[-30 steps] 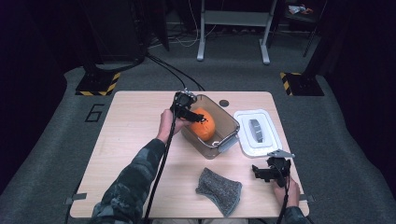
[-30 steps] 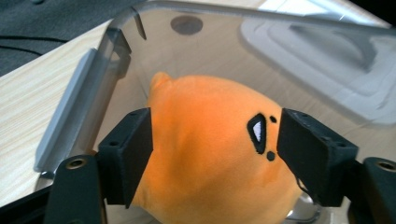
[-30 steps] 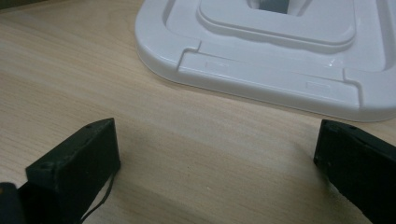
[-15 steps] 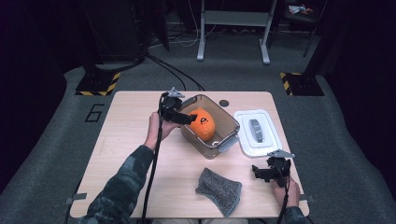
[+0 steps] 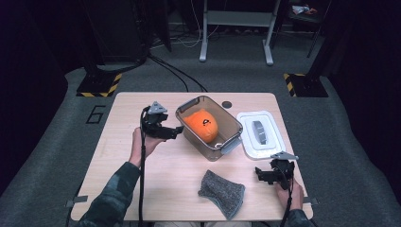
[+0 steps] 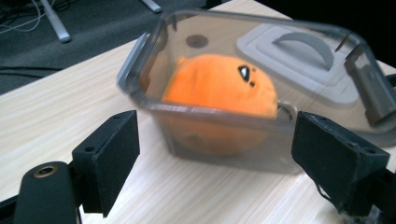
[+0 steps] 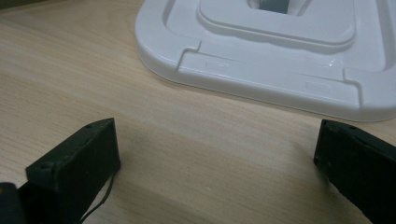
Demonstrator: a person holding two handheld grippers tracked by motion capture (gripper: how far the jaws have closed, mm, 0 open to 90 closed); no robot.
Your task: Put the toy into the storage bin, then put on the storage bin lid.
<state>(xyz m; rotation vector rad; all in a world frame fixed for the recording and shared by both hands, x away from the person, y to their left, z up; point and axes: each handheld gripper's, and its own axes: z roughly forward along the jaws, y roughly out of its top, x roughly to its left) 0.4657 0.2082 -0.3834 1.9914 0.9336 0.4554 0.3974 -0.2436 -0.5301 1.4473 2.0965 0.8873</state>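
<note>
Left gripper [image 5: 171, 133] sits just left of the clear plastic box [image 5: 231, 124], jaws spread wide, nothing in them; in the left gripper view the box [image 6: 224, 135] stands right ahead of the jaws, not touched; right gripper [image 5: 265, 174] rests near the right front of the table [image 5: 118, 156], also wide and empty, pointing at the white lid [image 5: 274, 144].

Box is mid-table, slightly far; orange plush toy [image 5: 202, 125] sits inside it, face up [image 6: 219, 88]; lid lies flat just right of the box, apart from it, grey handle on top.

Handling, my read: box is rigid thin-walled plastic, smooth and a bit slick, rounded corners, grey latches [image 6: 132, 60] at the ends; light, so it will slide on the wood if pushed from one side; pinch over the rim wall or steady it at a latch end; plush is soft, squashy, grippy fabric, no breakage risk. Lid [image 7: 280, 70] is stiff moulded plastic, glossy, low profile on the table; edge is hard to get under, so take the raised handle.

Grey knitted cloth [image 5: 221, 193] lies near front centre; limp, textured, irrelevant for closing the box.
</note>
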